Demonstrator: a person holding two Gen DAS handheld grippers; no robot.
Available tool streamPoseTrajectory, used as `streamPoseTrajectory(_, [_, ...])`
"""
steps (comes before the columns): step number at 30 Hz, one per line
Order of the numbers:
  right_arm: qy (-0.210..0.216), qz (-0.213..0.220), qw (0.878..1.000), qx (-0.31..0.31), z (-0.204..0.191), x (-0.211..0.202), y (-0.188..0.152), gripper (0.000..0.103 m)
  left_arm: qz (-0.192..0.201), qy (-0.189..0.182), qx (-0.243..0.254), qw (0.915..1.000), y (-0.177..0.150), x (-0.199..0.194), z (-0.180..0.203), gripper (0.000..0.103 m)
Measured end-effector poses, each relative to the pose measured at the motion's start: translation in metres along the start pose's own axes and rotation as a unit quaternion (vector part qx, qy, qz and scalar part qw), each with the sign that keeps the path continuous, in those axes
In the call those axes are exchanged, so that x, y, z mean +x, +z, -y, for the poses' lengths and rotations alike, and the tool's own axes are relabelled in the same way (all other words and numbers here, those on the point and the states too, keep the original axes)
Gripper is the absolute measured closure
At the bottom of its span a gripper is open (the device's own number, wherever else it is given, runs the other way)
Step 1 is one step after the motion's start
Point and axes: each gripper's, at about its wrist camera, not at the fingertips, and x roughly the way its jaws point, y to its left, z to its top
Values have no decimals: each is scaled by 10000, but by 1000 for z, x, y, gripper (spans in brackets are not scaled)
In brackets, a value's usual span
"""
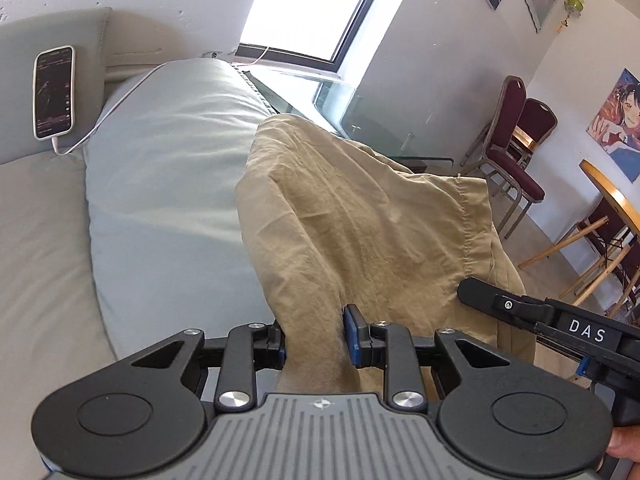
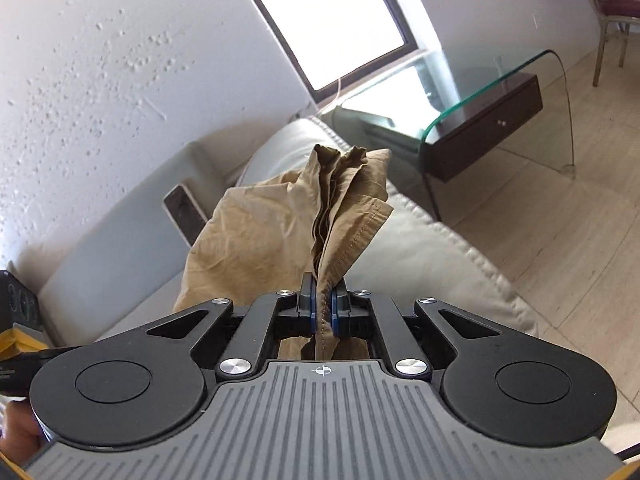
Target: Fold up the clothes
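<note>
A tan garment (image 1: pixel 360 220) hangs bunched above the grey sofa cushion (image 1: pixel 168 184). In the left wrist view, my left gripper (image 1: pixel 316 340) is shut on a thick fold of it, the cloth filling the gap between the blue pads. My right gripper (image 1: pixel 476 294) reaches in from the right against the garment's stitched hem. In the right wrist view, my right gripper (image 2: pixel 322 312) is shut on a gathered hem edge of the tan garment (image 2: pixel 256 232), whose pleated folds rise ahead of the fingers. Both grippers hold the cloth off the sofa (image 2: pixel 432 264).
A phone (image 1: pixel 54 92) on a white cable leans on the sofa back at the left. A glass side table (image 2: pixel 492 92) with a dark drawer stands beyond the sofa end. Maroon chairs (image 1: pixel 516 148) and a wooden table (image 1: pixel 616 200) stand on the tiled floor to the right.
</note>
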Motion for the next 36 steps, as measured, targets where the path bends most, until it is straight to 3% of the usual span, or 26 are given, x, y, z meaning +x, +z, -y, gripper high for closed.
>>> streamPoseTrajectory(4, [-85,-65,9999,34,13,39,25,96,-288,373,-284,9985,8,32,-4,75])
streamPoseTrajectory(6, [-225,-370,9990,-73,20,67,26,93,-471,619,-476,9958,7,49,-10,67])
streamPoseTrajectory(7, [-359,-510,9980,-122,25,82,25,90,-446,693,-543,9951,2,53,-13,57])
streamPoseTrajectory(9, [-516,-671,9963,-167,31,97,24,83,-308,787,-645,9943,-7,56,-18,51])
streamPoseTrajectory(13, [-390,-519,9979,-53,35,75,24,72,-5,856,-521,9950,-13,44,-15,46])
streamPoseTrajectory(15, [-327,-443,9985,4,37,64,24,59,133,934,-438,9946,-13,32,-14,46])
streamPoseTrajectory(19, [-189,-264,9994,152,41,37,24,49,678,1102,-228,9913,-20,-16,-4,36])
streamPoseTrajectory(20, [-137,-221,9994,220,41,25,23,42,784,1086,-169,9908,-24,-29,-3,35])
streamPoseTrajectory(21, [-82,-194,9994,282,41,14,22,36,829,1059,-152,9908,-28,-40,-2,35])
streamPoseTrajectory(24, [141,-181,9991,370,40,-15,13,36,793,804,-110,9935,-38,-57,2,41])
streamPoseTrajectory(25, [183,-208,9990,349,38,-20,8,36,735,694,-35,9949,-41,-57,5,48])
streamPoseTrajectory(26, [209,-248,9990,303,36,-22,4,40,676,673,96,9954,-44,-52,11,63])
streamPoseTrajectory(27, [207,-335,9991,146,31,-19,0,58,615,695,254,9954,-46,-45,17,70])
streamPoseTrajectory(28, [190,-443,9988,-67,25,-13,-4,72,555,717,412,9950,-49,-37,23,87])
streamPoseTrajectory(29, [173,-552,9979,-280,19,-7,-9,98,482,735,520,9948,-52,-28,29,98])
streamPoseTrajectory(31, [-13,-699,9945,-777,7,9,-17,99,295,746,676,9945,-59,-7,38,100])
streamPoseTrajectory(33, [-551,-797,9871,-1276,0,26,-27,98,14,834,782,9934,-67,15,42,100])
streamPoseTrajectory(36, [-822,-1016,9817,-1387,2,41,-31,102,-231,1066,771,9910,-68,29,44,100])
